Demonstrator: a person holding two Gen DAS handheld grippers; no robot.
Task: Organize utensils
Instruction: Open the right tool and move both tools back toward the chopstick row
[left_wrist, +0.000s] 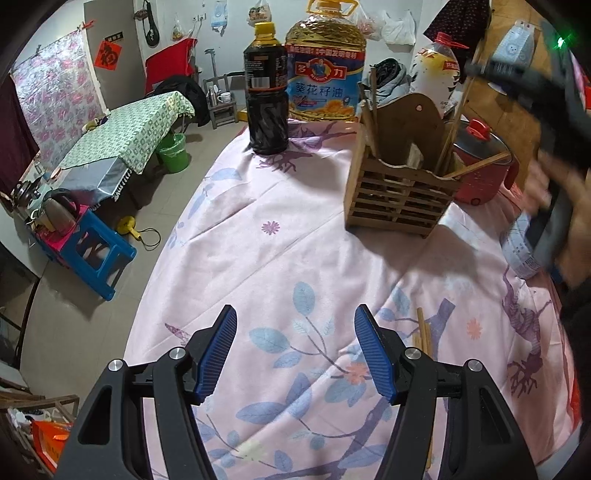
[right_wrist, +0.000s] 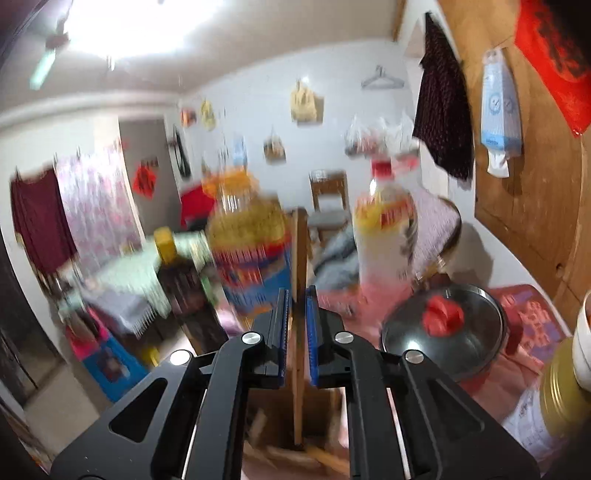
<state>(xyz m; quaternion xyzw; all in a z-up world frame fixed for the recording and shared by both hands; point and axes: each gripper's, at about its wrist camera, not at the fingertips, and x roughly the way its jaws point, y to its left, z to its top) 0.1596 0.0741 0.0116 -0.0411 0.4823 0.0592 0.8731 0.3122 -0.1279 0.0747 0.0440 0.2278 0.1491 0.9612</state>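
Utensil holder (left_wrist: 397, 192): we find the wooden slatted box standing on the pink floral cloth (left_wrist: 280, 258), beside the red pot (left_wrist: 484, 166), several chopsticks leaning inside.
Left gripper (left_wrist: 295, 354): we note it hovers over bare cloth, jaws wide apart, nothing between them.
Right gripper (right_wrist: 297, 325): we see it above the holder, jaws narrowly parted around an upright chopstick (right_wrist: 298, 266); contact unclear through blur.
Loose chopsticks (left_wrist: 424, 336): we record them lying flat on the cloth, just right of the left gripper.

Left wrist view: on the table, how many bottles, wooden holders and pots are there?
Bottles: 3 (dark bottle, oil bottle, white bottle)
Wooden holder: 1
Pot: 1
Total: 5
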